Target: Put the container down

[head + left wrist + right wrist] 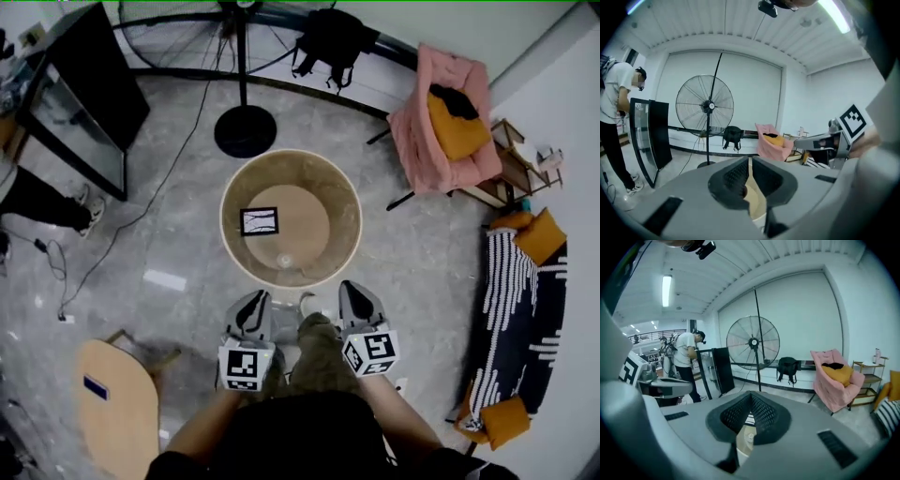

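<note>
The left hand-held gripper (251,302) hangs at 7 o'clock of the container (339,187), its jaws closed tip to tip on nothing. The container, a round beige tub, stands upright on the floor (178,234), apart from both grippers, so it looks already put down. The right hand-held gripper (359,292), at its 5 o'clock, is likewise closed and empty. The person's shoe (307,303) is near the rim. A careless step forward could kick the tub toward the fan base (245,130) at 11 o'clock.
</note>
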Motion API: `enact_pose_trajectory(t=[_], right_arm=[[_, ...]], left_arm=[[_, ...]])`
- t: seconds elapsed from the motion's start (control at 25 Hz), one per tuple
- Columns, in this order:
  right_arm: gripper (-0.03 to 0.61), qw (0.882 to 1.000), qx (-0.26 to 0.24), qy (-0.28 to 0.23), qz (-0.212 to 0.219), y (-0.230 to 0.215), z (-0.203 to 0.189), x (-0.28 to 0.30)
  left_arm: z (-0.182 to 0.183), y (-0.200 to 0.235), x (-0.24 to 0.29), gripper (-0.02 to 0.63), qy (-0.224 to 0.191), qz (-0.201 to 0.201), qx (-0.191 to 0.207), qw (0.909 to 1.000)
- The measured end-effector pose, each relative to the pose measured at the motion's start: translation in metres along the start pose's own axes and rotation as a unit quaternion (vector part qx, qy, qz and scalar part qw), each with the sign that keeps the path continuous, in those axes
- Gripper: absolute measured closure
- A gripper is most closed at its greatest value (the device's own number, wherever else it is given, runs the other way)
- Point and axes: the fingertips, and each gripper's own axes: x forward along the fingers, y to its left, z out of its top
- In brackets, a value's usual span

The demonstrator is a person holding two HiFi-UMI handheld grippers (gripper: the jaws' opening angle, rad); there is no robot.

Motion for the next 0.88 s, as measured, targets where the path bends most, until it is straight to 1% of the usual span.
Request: enact_pose_trajectory(t=[0.12,0.24,0.36,0.48,0.52,0.6,0.64,0.76,0.88], right_arm=[[0.557,0.999,0.007,-0.035,-0.025,0.006,0.043,-0.047],[0.557,0.998,-0.002,-0.062,-0.032,0.011,0.077,-0.069],[0.557,0.996,-0.026,-0.082,-0.034,0.015,0.105,-0.076],[0.557,0.993,-0.046,-0.108,-0.034,0.013,0.133,-0.067],[0.557,0.992,-0.051,-0.114,-0.032,0.011,0.141,-0.062],[0.557,0.991,-0.058,-0.119,-0.027,0.010,0.149,-0.058],[0.557,0.991,-0.059,-0.119,-0.024,0.010,0.149,-0.059],[0.557,0.991,-0.057,-0.121,-0.018,0.009,0.151,-0.063],[0.557,0.991,-0.053,-0.123,-0.013,0.005,0.157,-0.069]], left_arm=[[0.047,-0.014,-0.032,0.572,-0.019,0.000,-0.008,0.9998],[0.079,-0.019,-0.050,0.572,-0.031,0.011,-0.003,0.9995],[0.094,-0.018,-0.060,0.572,-0.031,0.021,-0.009,0.9993],[0.117,-0.008,-0.056,0.573,-0.067,0.014,-0.028,0.9973],[0.126,-0.004,-0.052,0.572,-0.077,0.020,-0.024,0.9965],[0.134,0.003,-0.048,0.573,-0.083,0.039,0.002,0.9958],[0.135,0.005,-0.047,0.573,-0.082,0.046,0.008,0.9956],[0.138,0.003,-0.044,0.572,-0.076,0.056,0.009,0.9955],[0.149,-0.012,-0.043,0.573,-0.082,0.054,0.017,0.9951]])
